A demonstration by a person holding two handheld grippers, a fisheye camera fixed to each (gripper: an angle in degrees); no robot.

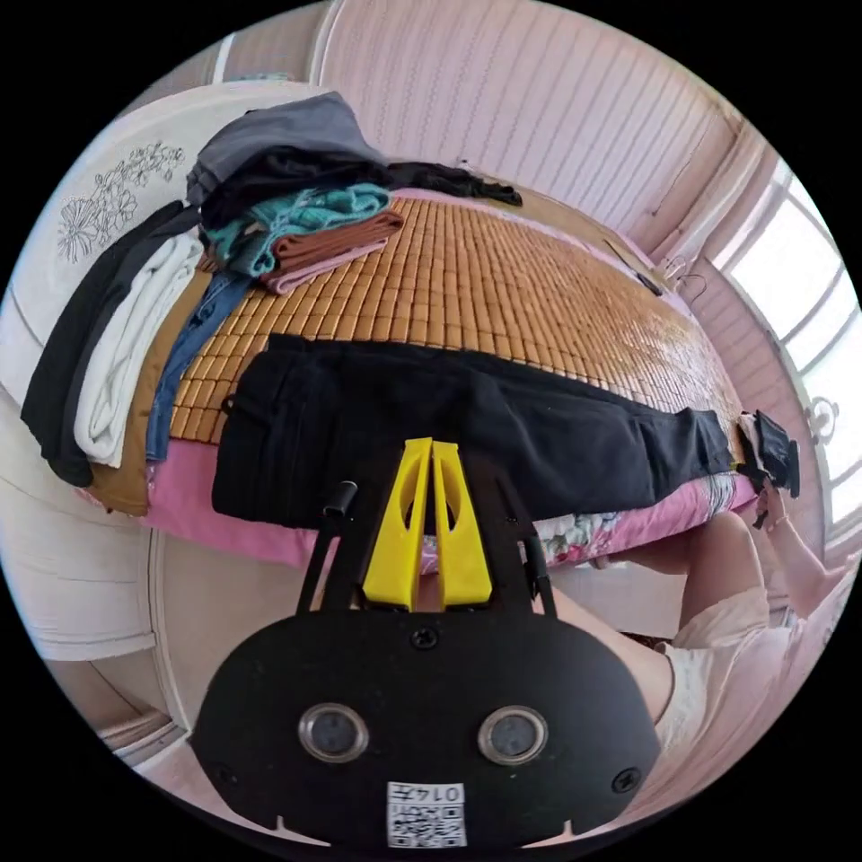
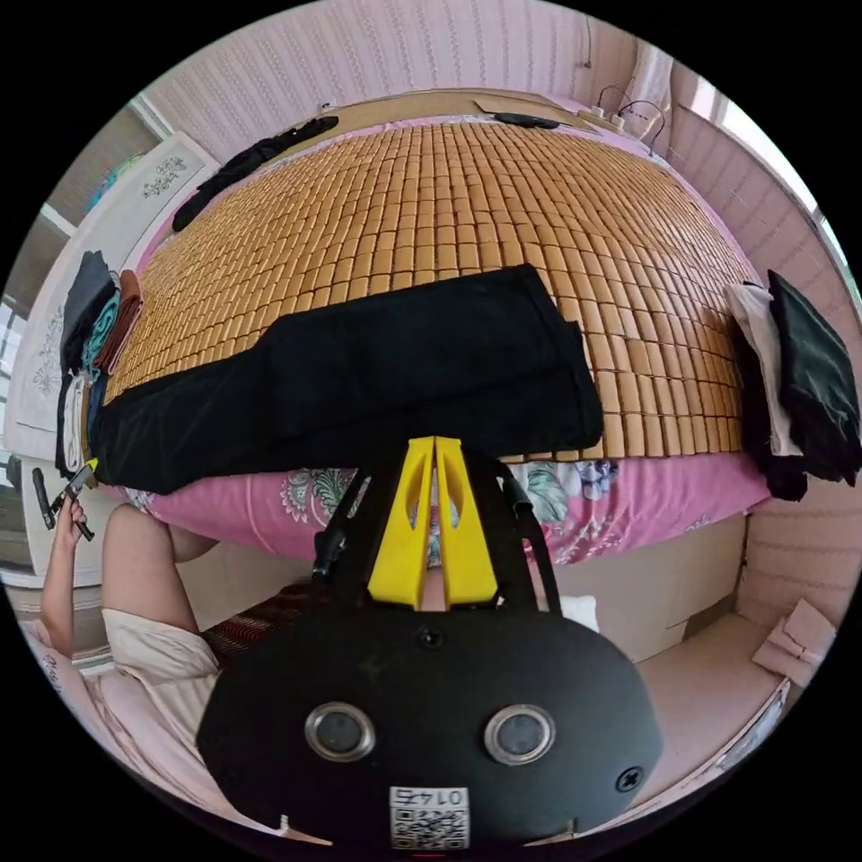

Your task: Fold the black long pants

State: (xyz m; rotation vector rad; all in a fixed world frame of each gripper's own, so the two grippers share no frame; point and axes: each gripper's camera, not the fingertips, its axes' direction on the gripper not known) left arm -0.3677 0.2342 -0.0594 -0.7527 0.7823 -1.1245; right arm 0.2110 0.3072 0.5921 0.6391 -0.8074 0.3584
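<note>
Pink-striped walls surround a bed (image 2: 628, 503) covered by a bamboo mat (image 2: 467, 189), and the black long pants (image 1: 431, 431) lie stretched along its near edge, already doubled leg over leg. In the left gripper view they run from the waistband at centre left to the cuffs at the right; in the right gripper view the pants (image 2: 377, 377) cross the middle of the frame.

Your left claw (image 1: 431, 449) has its yellow jaws pressed together with nothing visibly between them, hovering at the pants' near edge. Your right claw (image 2: 435, 446) is likewise clenched on nothing, just below the cloth.

You look to be between grasps, judging by this. To fold well, open both claws, pinch the two corners of one end, catching every layer, then carry that end across to the other, keeping edges level and the cloth taut so no crease bunches. Keep clear of the pile of clothes (image 1: 278, 206) in the upper left.
</note>
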